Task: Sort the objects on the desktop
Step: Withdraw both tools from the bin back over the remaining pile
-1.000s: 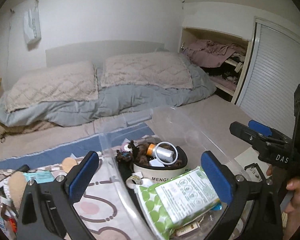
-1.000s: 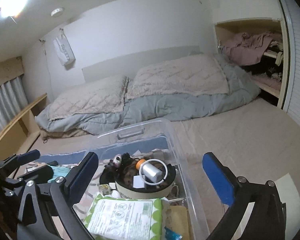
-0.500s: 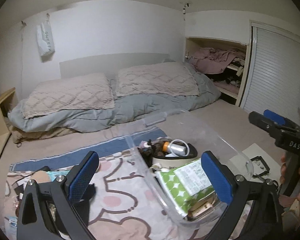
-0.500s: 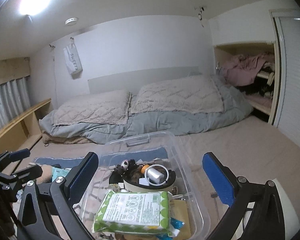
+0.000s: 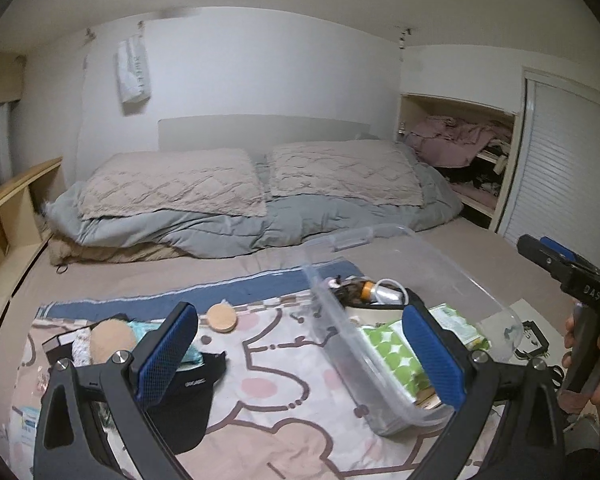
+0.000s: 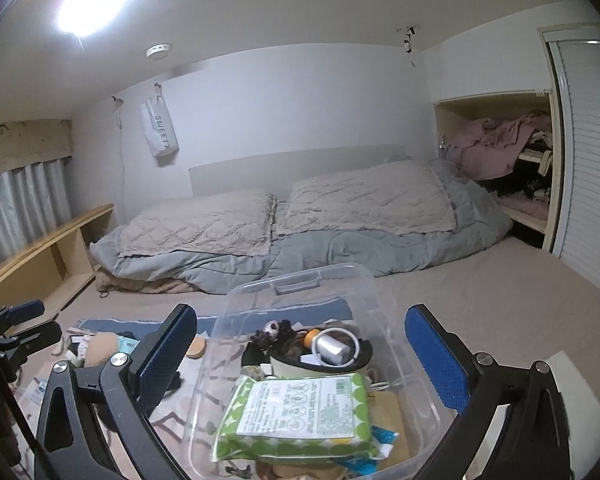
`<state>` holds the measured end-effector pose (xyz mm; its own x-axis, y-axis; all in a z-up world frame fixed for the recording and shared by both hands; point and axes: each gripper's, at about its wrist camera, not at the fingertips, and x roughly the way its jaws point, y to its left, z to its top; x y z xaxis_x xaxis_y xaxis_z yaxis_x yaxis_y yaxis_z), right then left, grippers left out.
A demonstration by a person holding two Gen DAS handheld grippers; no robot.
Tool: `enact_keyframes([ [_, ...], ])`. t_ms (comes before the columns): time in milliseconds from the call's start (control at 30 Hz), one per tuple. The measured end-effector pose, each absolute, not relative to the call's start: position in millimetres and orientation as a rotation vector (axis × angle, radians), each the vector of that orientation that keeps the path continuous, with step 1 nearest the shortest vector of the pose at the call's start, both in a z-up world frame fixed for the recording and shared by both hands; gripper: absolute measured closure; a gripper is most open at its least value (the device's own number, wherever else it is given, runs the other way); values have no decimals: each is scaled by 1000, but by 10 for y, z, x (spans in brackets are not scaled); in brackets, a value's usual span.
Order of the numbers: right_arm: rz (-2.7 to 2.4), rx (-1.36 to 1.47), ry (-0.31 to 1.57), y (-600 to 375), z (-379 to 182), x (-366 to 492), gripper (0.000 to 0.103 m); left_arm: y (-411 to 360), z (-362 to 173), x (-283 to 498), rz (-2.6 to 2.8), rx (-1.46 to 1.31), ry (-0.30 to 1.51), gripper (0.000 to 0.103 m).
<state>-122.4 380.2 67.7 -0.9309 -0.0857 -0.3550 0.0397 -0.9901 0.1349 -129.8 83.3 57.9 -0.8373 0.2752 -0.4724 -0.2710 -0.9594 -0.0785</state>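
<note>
Two grippers, left (image 5: 300,344) and right (image 6: 300,352), both spread wide, empty. One clear bin (image 6: 296,280) holds one wipes pack (image 6: 300,412); two pillows (image 5: 172,184).

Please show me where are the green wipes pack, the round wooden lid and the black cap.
green wipes pack (image 6: 300,412): right wrist view, on its white label.
round wooden lid (image 5: 221,317): left wrist view, on its flat top.
black cap (image 5: 188,400): left wrist view, on its crown.
</note>
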Motion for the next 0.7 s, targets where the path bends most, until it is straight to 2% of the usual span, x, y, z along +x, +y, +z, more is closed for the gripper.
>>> enact_keyframes([
  [367, -2938, 571, -178, 3370, 578, -1292, 0, 78, 435, -1216, 2878, -767, -158, 0],
  [533, -2872, 569, -198, 3122, 547, -1359, 0, -170, 394, -1141, 2930, -771, -159, 0],
  [700, -2829, 564, -135, 2819, 525, -1413, 0, -376, 358, -1040, 2979, -762, -135, 0],
])
